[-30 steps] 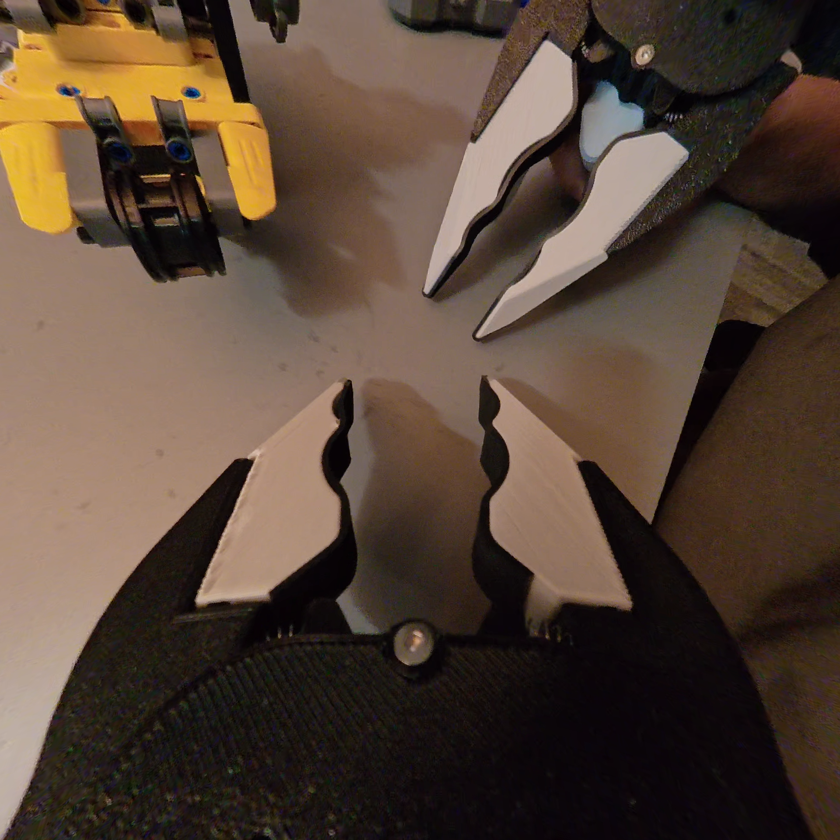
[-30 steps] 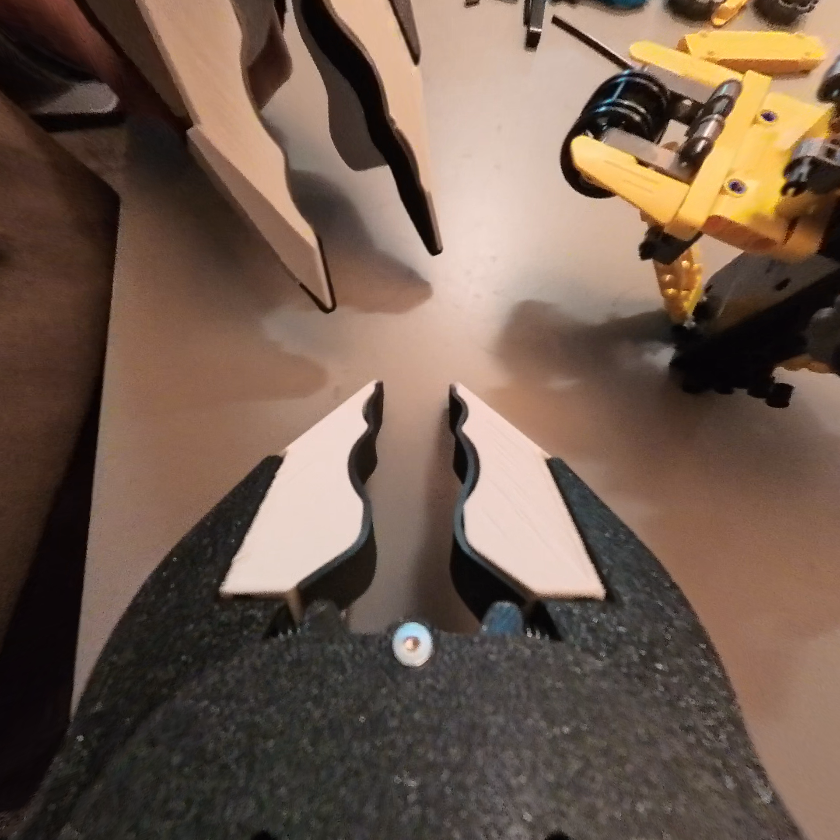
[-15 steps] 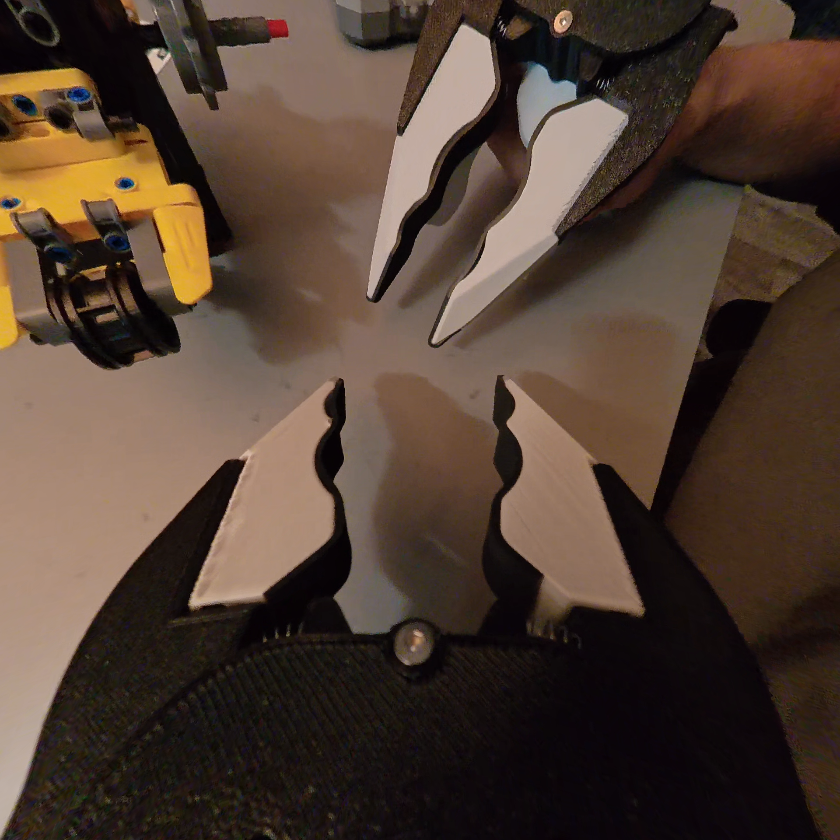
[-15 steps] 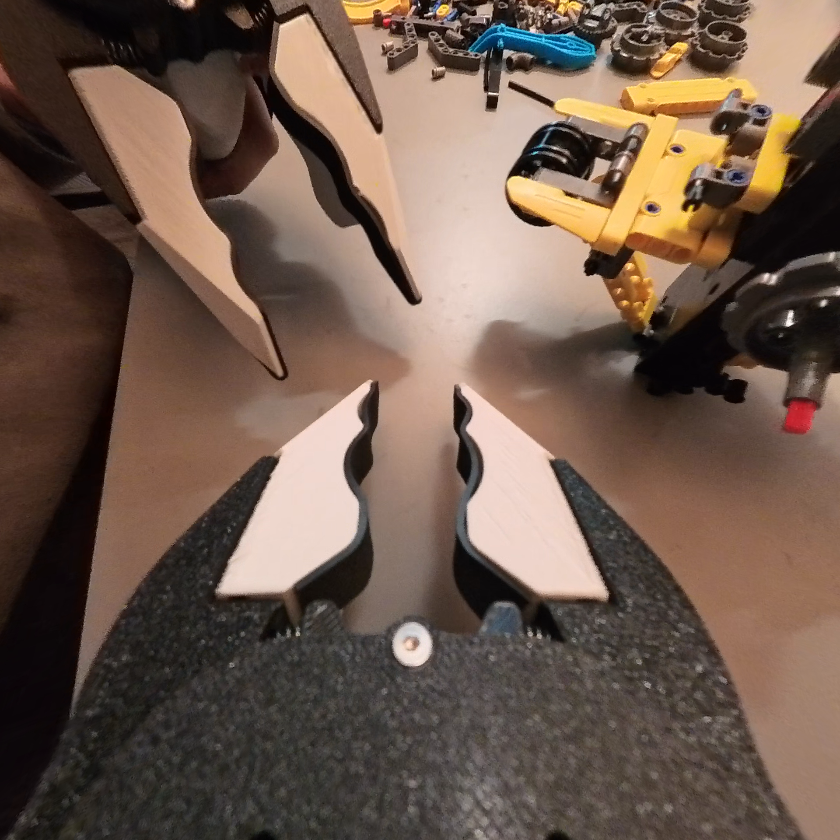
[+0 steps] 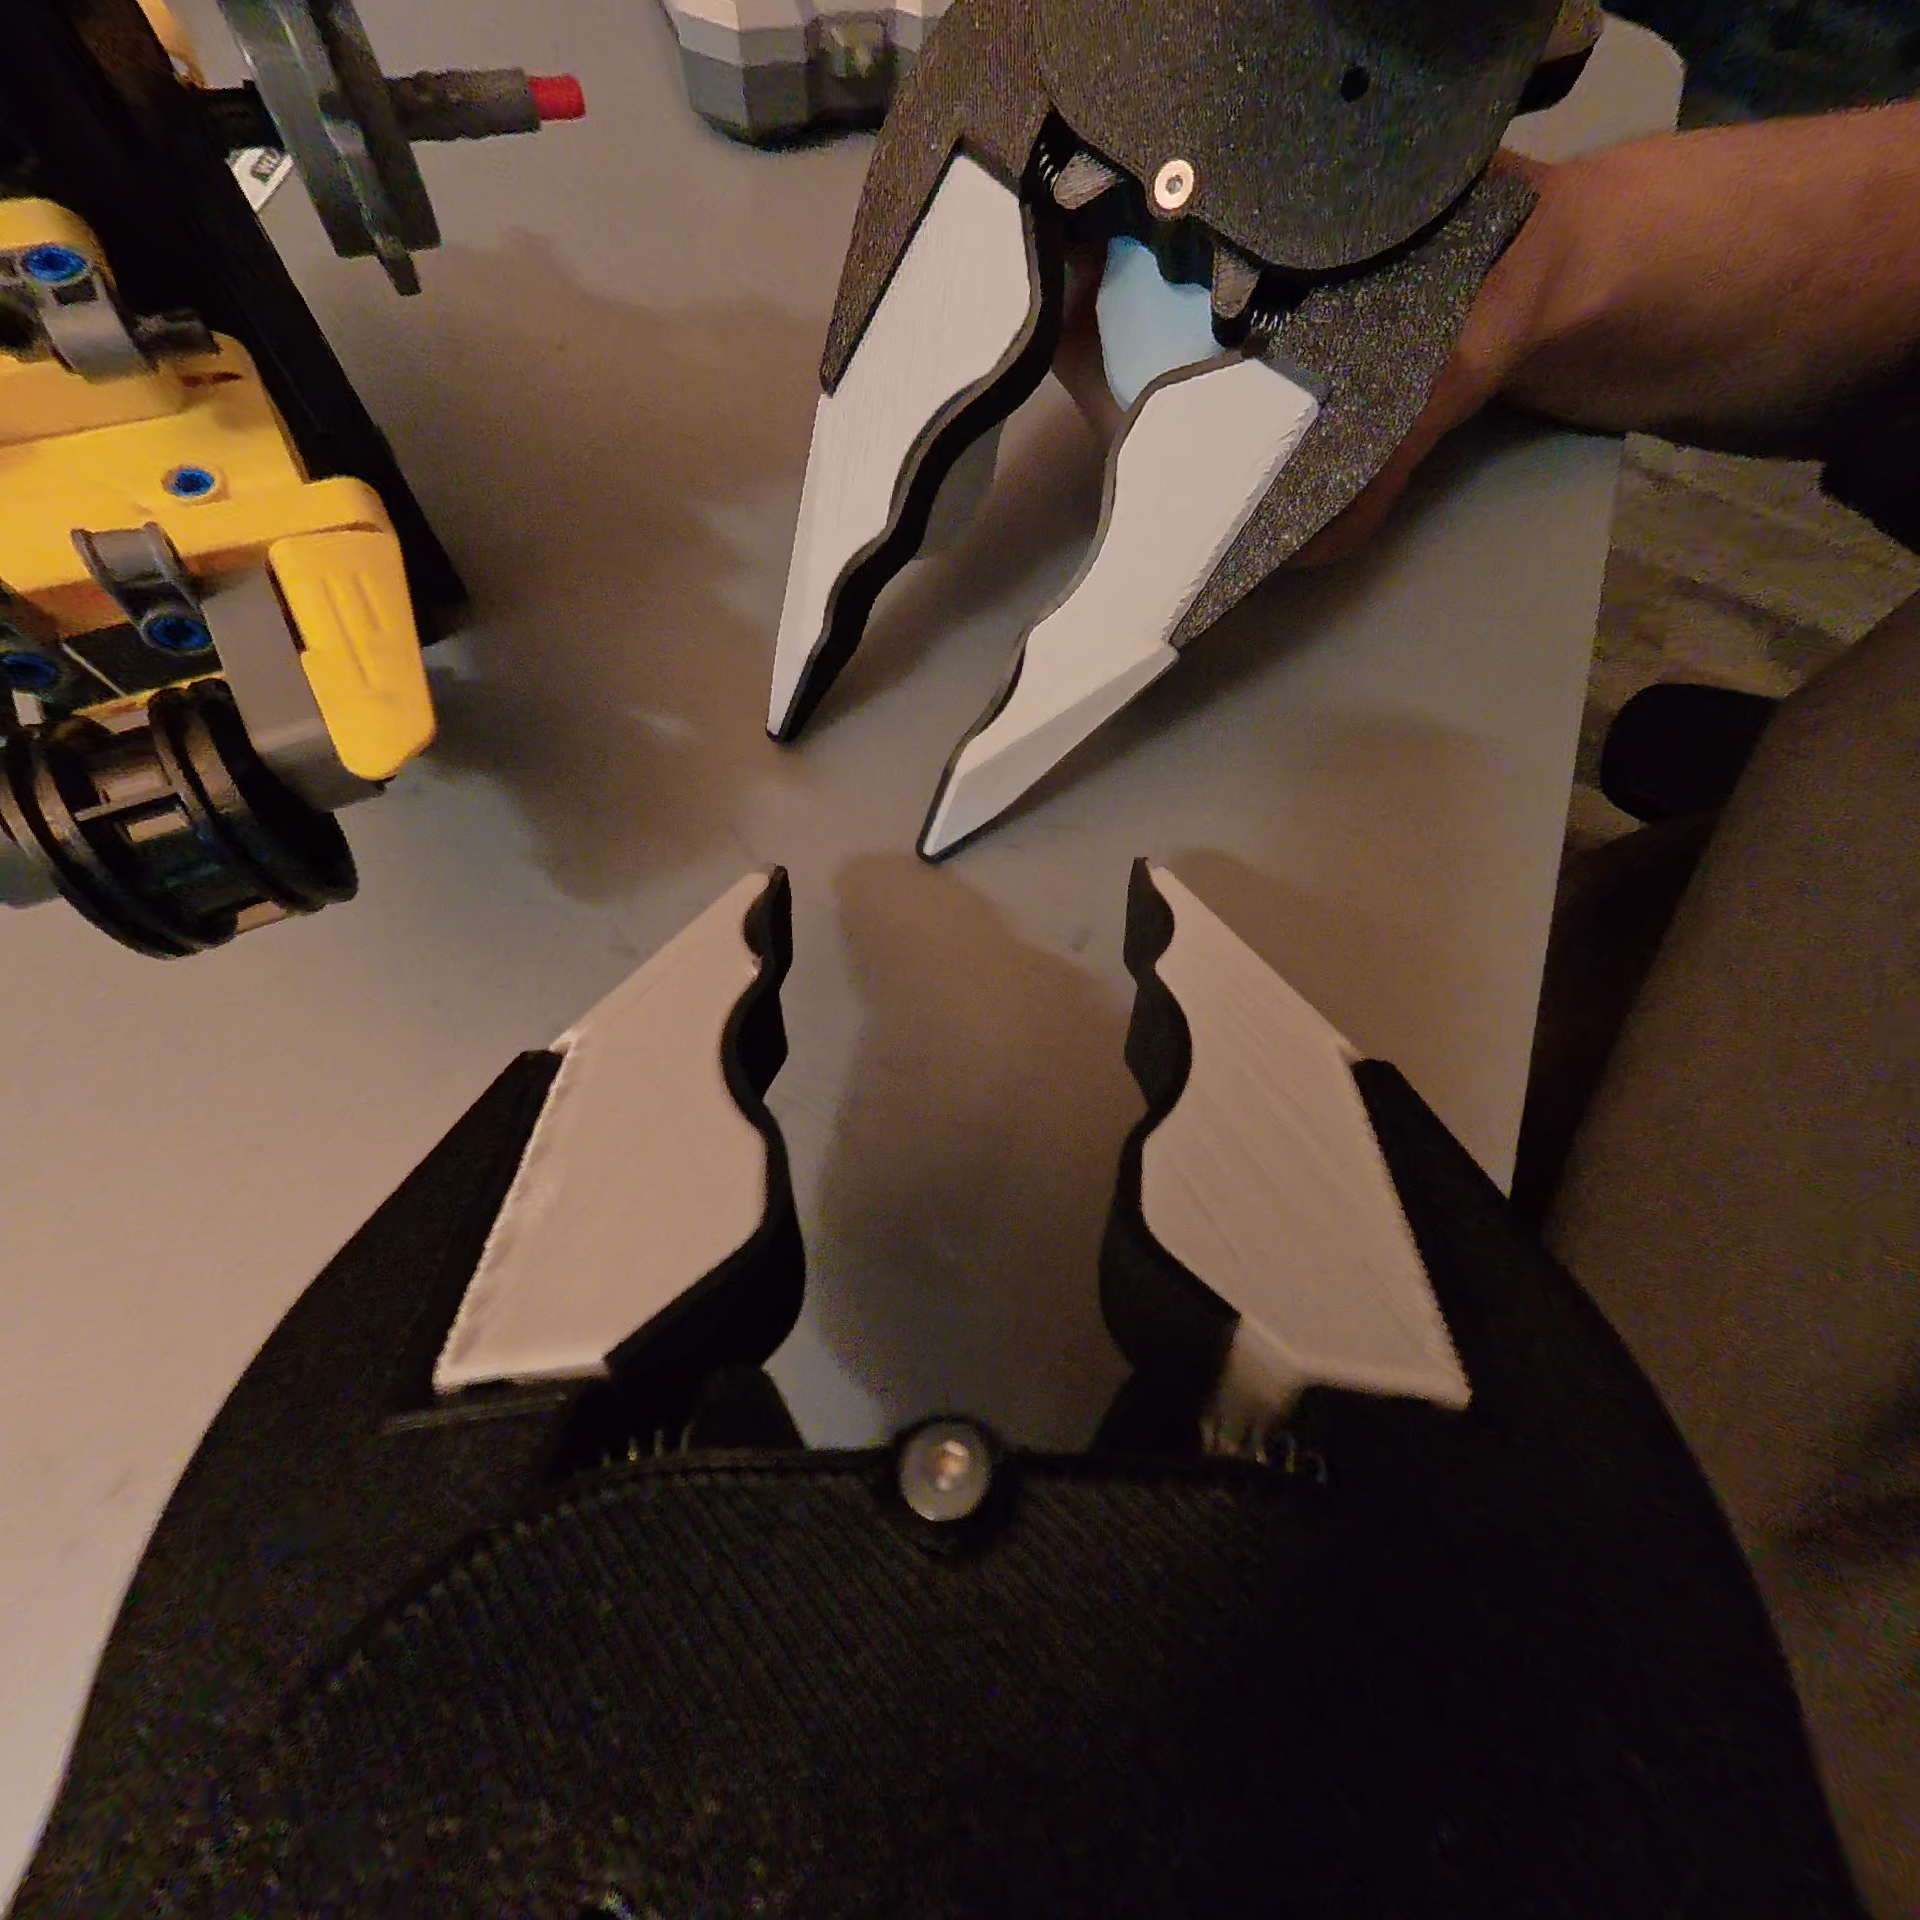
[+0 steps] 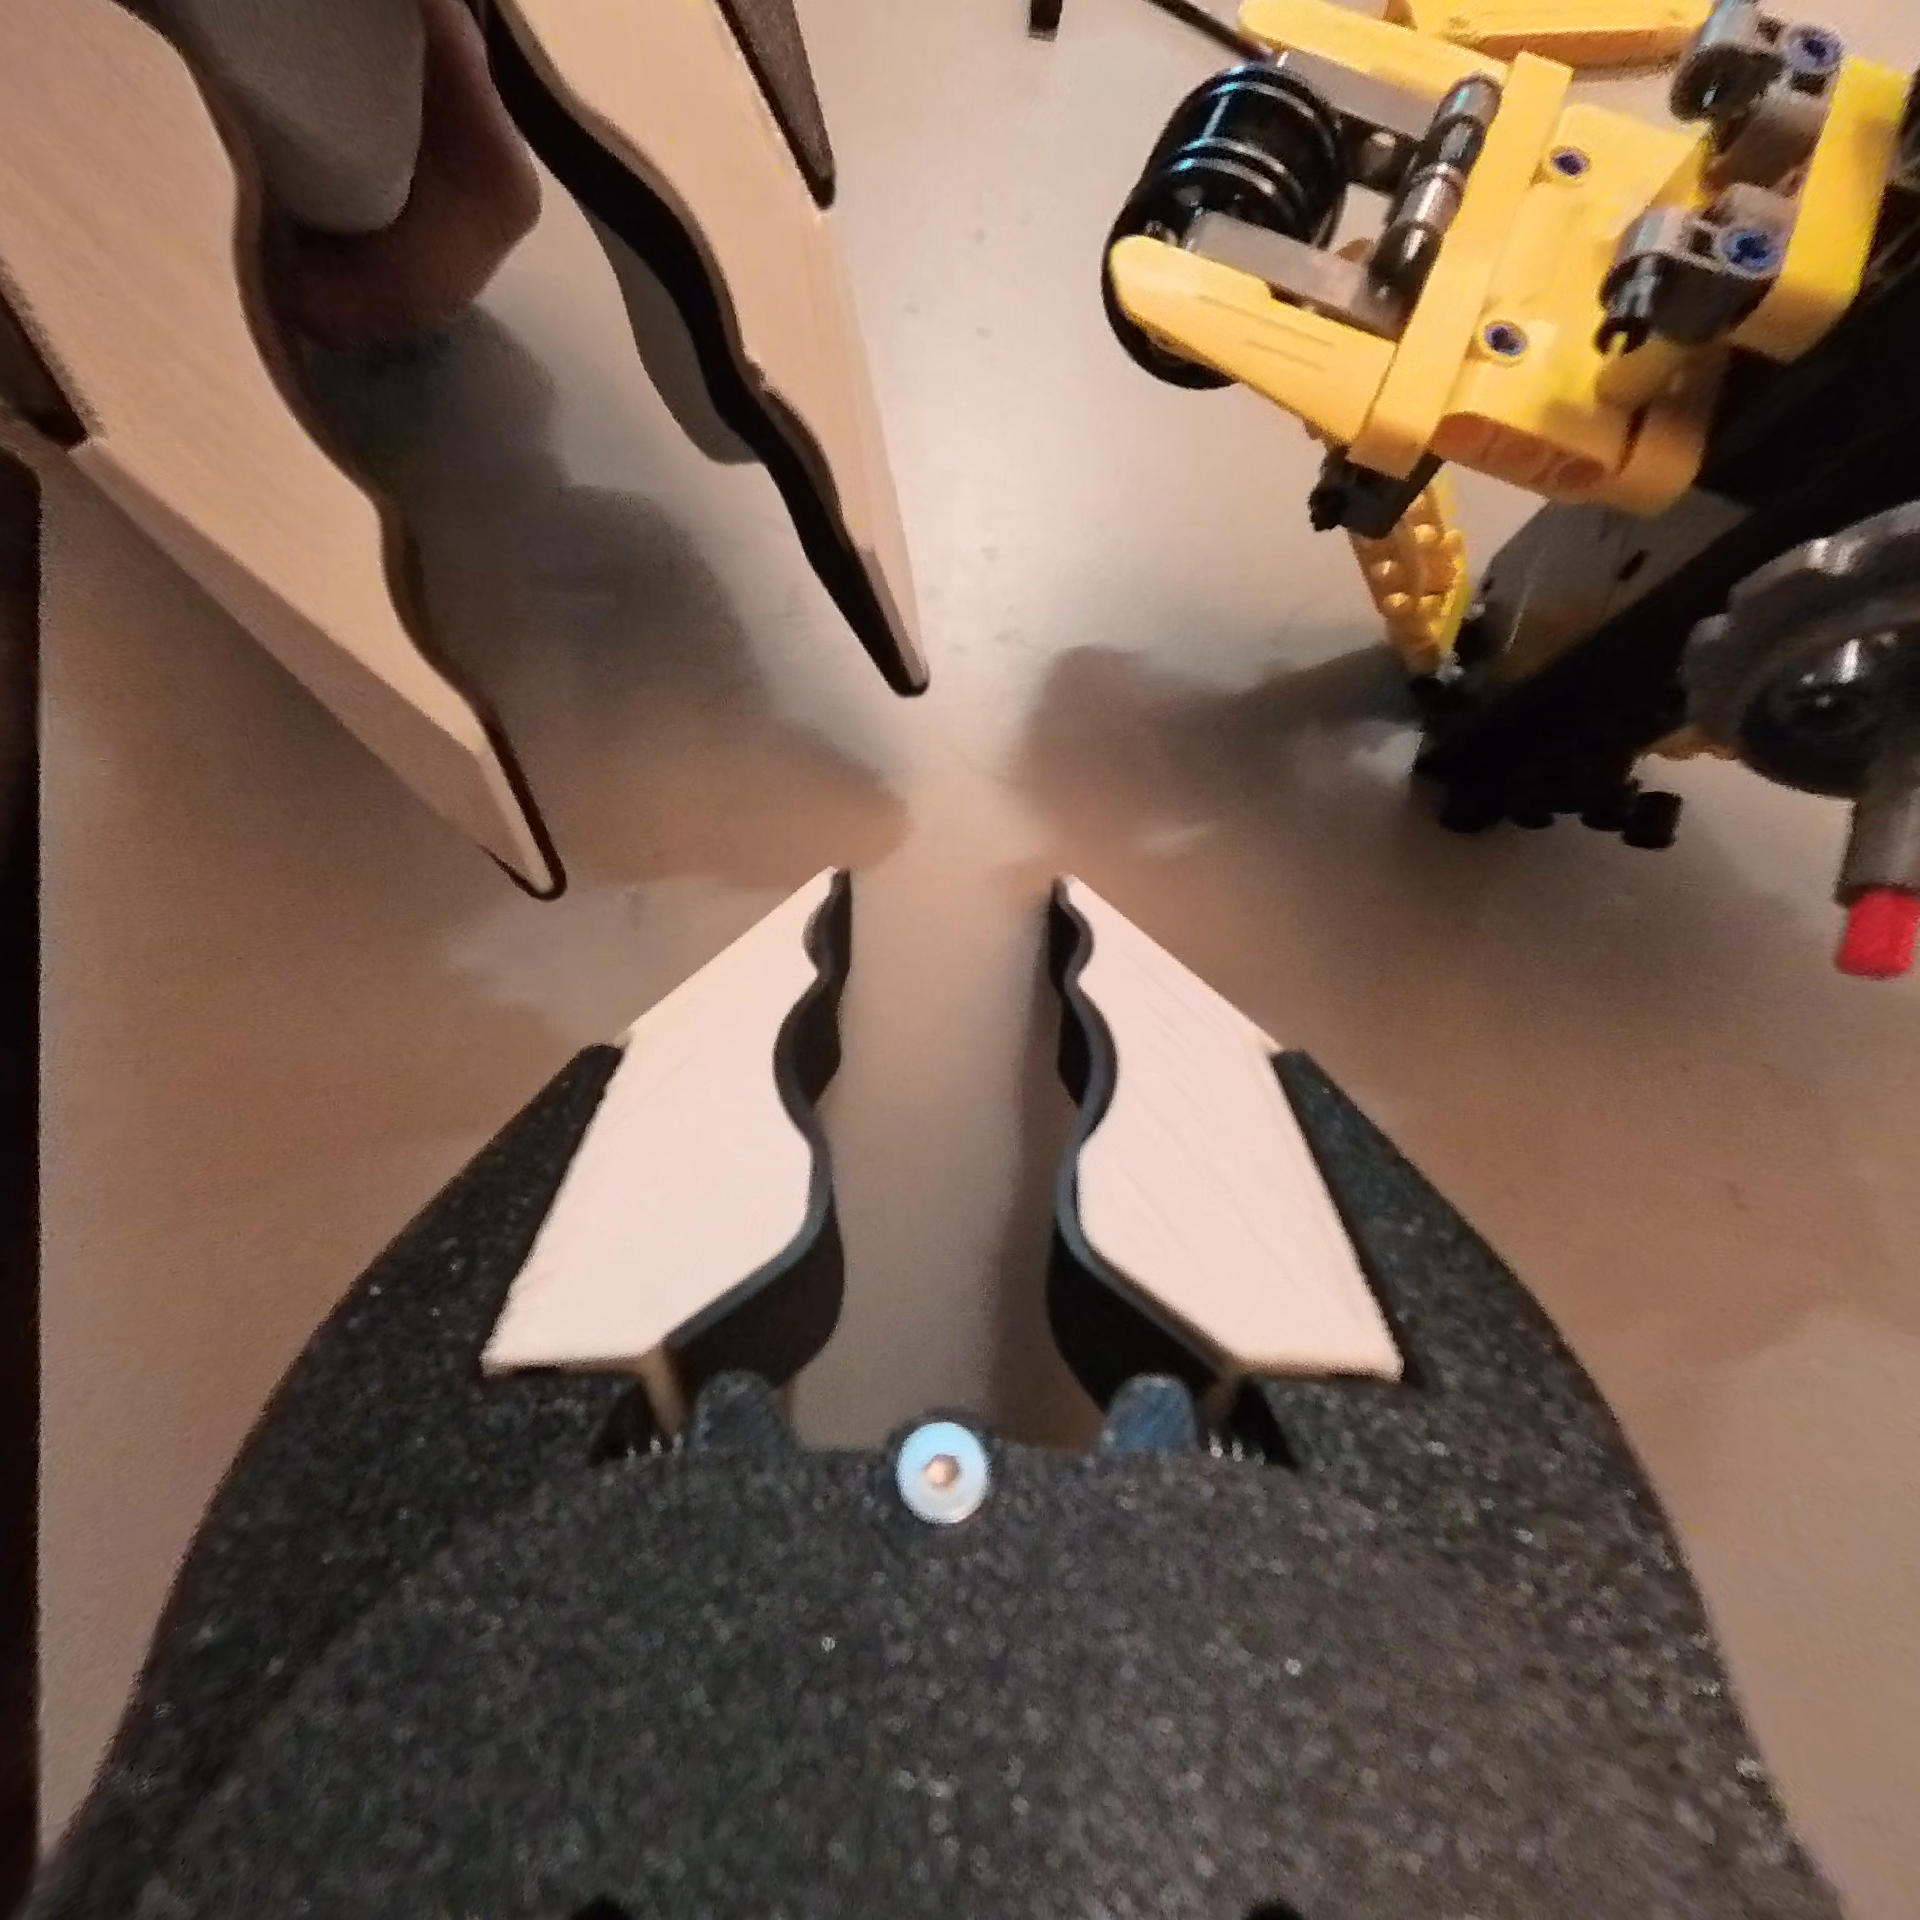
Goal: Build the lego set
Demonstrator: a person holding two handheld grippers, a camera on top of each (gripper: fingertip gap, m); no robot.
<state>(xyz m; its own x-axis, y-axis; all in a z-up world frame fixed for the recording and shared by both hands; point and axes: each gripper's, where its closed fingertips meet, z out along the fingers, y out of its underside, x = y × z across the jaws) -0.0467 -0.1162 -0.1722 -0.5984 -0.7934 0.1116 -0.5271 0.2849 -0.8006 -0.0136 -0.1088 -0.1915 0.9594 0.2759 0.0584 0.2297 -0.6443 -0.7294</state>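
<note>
My left gripper (image 5: 956, 883) is open and empty, low over the grey table (image 5: 644, 343). My right gripper (image 6: 948, 894) is open and empty too, and faces it tip to tip. In the left wrist view the right gripper (image 5: 852, 795) points toward me, held by a hand (image 5: 1662, 291). In the right wrist view the left gripper (image 6: 727, 790) comes in from the upper left. A yellow and black brick-built model (image 5: 197, 582) stands to the left of both grippers; it also shows at the upper right of the right wrist view (image 6: 1507, 343). Neither gripper touches it.
The model has a black axle with a red tip (image 5: 551, 99), also seen in the right wrist view (image 6: 1875, 945). A grey block (image 5: 790, 62) lies at the far table edge. The table's edge (image 5: 1558, 831) runs along the right, beside brown fabric (image 5: 1766, 1143). The tips of one gripper are about 4 cm away from the tips of the other.
The right gripper has swung toward the left gripper until their tips nearly meet. The left gripper opened a little wider. The model has shifted in both views as the grippers moved.
</note>
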